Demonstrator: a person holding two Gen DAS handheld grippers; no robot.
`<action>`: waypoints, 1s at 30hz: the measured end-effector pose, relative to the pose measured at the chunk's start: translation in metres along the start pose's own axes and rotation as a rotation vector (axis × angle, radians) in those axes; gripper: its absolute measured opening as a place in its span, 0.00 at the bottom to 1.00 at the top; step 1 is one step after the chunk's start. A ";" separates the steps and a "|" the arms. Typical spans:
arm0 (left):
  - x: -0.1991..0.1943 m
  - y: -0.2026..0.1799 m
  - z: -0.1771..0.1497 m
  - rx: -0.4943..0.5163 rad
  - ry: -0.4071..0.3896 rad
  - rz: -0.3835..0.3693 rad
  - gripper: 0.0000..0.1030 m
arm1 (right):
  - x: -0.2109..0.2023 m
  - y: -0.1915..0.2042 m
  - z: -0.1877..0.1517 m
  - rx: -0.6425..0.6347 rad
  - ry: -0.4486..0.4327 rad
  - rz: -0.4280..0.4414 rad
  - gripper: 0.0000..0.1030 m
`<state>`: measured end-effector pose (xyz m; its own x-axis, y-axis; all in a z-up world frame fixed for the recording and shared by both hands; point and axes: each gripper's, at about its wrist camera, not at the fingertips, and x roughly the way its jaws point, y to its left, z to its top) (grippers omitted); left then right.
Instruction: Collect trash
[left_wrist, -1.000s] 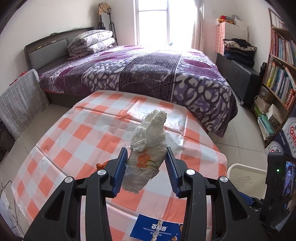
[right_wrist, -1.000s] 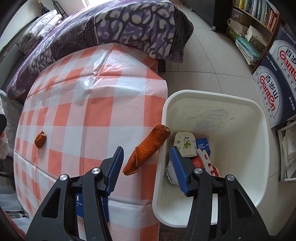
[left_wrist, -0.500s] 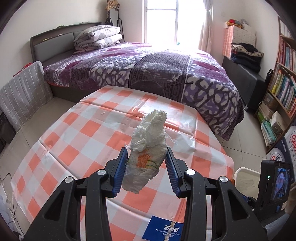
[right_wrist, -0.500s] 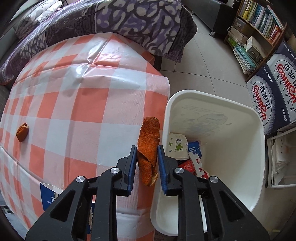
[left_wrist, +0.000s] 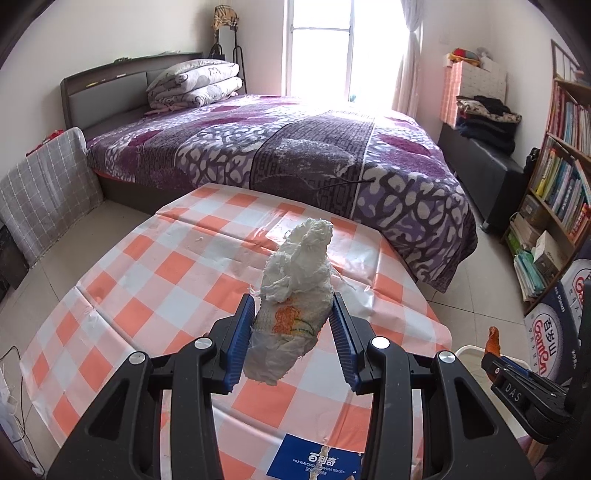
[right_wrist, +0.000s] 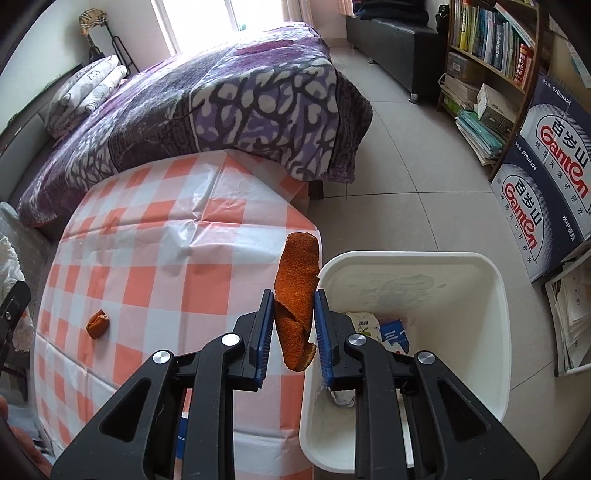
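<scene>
My left gripper (left_wrist: 293, 338) is shut on a crumpled white tissue wad (left_wrist: 295, 291) and holds it above the orange-checked table (left_wrist: 155, 295). My right gripper (right_wrist: 293, 338) is shut on a long orange peel (right_wrist: 297, 291), lifted above the table's right edge beside the white trash bin (right_wrist: 495, 332). The bin holds several wrappers (right_wrist: 384, 328). A small orange peel piece (right_wrist: 97, 324) lies on the table at the left. A blue biscuit wrapper (left_wrist: 317, 458) lies at the table's near edge. The right gripper and its peel (left_wrist: 493, 341) show at the left view's right edge.
A purple-patterned bed (left_wrist: 295, 147) stands just beyond the table. A bookshelf (right_wrist: 495, 48) and stacked Ganten water boxes (right_wrist: 546, 184) stand on the right, past the bin. Grey tiled floor (right_wrist: 406, 166) lies between bed and shelf.
My right gripper closed on the long orange peel and lifted it off the table edge. My left gripper has risen a little with the tissue wad still in it.
</scene>
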<state>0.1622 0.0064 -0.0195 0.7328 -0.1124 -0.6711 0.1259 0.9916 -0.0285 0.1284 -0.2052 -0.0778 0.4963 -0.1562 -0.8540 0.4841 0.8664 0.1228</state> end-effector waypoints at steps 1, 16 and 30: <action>-0.001 -0.002 0.000 0.004 0.000 -0.001 0.41 | -0.002 -0.003 0.001 0.008 -0.005 -0.001 0.20; -0.008 -0.050 -0.006 0.068 -0.002 -0.045 0.41 | -0.021 -0.059 0.010 0.105 -0.049 -0.020 0.20; -0.010 -0.119 -0.028 0.177 0.040 -0.146 0.41 | -0.030 -0.121 0.009 0.216 -0.051 -0.091 0.47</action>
<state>0.1211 -0.1084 -0.0304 0.6715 -0.2476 -0.6984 0.3467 0.9380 0.0007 0.0616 -0.3096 -0.0624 0.4768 -0.2575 -0.8405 0.6686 0.7269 0.1566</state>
